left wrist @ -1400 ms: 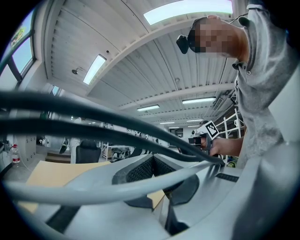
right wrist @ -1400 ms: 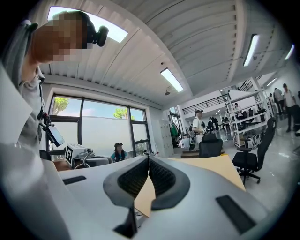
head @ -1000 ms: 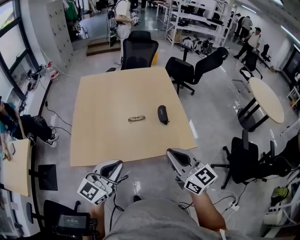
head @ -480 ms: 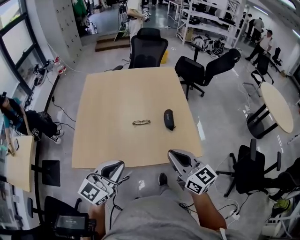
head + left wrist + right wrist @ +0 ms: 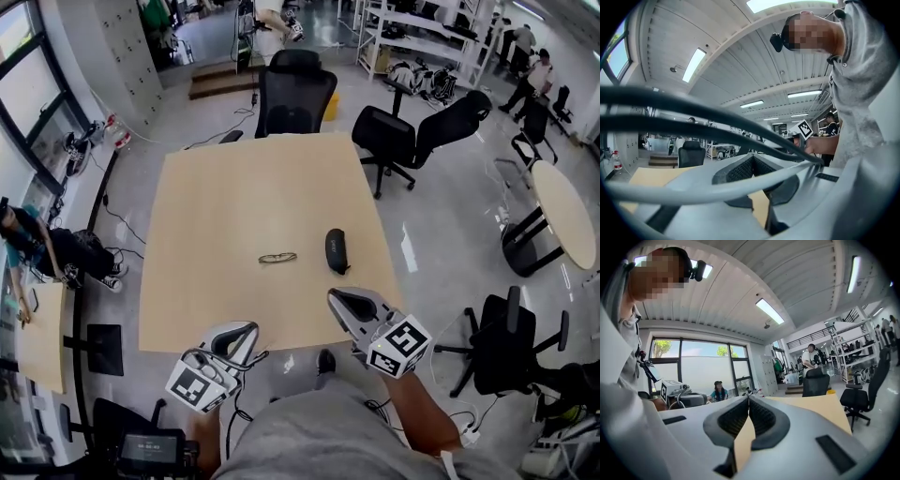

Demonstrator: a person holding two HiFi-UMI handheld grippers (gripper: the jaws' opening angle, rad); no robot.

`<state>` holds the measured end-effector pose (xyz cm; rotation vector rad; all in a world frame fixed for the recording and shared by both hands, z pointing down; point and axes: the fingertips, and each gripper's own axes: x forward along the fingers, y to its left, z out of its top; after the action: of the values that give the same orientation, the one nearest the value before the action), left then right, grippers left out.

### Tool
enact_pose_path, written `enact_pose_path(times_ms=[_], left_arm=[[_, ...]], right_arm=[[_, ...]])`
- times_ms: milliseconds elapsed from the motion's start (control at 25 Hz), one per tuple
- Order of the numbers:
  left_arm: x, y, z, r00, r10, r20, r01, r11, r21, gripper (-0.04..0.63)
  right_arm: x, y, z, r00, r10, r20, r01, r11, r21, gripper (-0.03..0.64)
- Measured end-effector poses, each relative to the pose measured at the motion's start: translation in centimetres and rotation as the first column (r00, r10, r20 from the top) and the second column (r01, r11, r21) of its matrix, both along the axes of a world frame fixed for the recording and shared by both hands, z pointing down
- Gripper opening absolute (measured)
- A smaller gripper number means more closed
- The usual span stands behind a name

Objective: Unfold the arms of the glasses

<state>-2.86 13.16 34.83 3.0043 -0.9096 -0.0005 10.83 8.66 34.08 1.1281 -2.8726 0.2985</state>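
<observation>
A pair of thin-framed glasses (image 5: 277, 257) lies folded near the middle of the light wooden table (image 5: 225, 206). A dark glasses case (image 5: 337, 249) lies just to their right. My left gripper (image 5: 238, 331) hovers at the table's near edge, jaws shut and empty. My right gripper (image 5: 341, 302) is held over the near right corner, also shut with nothing between its jaws. Both grippers are well short of the glasses. In the left gripper view (image 5: 752, 158) and the right gripper view (image 5: 748, 399) the jaws meet at their tips.
Black office chairs stand beyond the table (image 5: 294, 94) and at its far right (image 5: 412, 136). Another chair (image 5: 502, 342) is at my right. A round table (image 5: 565, 211) stands farther right. A small desk (image 5: 37, 333) and a seated person (image 5: 28, 246) are at the left.
The view has shifted a little; the table sits slightly nearer and both grippers have edged forward to its near edge. The glasses and case have not moved on the table.
</observation>
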Motion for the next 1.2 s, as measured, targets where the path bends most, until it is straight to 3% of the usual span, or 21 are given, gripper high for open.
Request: enact_pose_path(times_ms=[280,680,960,1200], left_arm=[[-1.9,-0.5,2.5,1.0,-0.02,-0.004,0.02,0.997,-0.069,0.006],[-5.2,0.0,3.1,1.0,-0.014,-0.021,0.013,0.997,-0.079,0.006],[-5.0,-1.4,4.9,1.0,0.008,-0.009,-0.009,0.993,-0.12,0.006],[-4.9,-3.2,6.6,1.0,0.004,-0.011,-0.006,0.986,-0.169,0.006]], right_arm=[[-2.0,-1.2,2.0,1.0,-0.014,-0.014,0.013,0.998,-0.054,0.009],[-4.8,0.3,2.5,0.999,0.012,-0.032,-0.014,0.998,-0.059,0.009],[-3.8,-0.6,5.3,0.997,0.064,-0.052,-0.071,0.988,-0.138,0.009],[-4.8,-2.6,7.9,0.998,0.046,-0.051,-0.057,0.972,-0.229,0.009]])
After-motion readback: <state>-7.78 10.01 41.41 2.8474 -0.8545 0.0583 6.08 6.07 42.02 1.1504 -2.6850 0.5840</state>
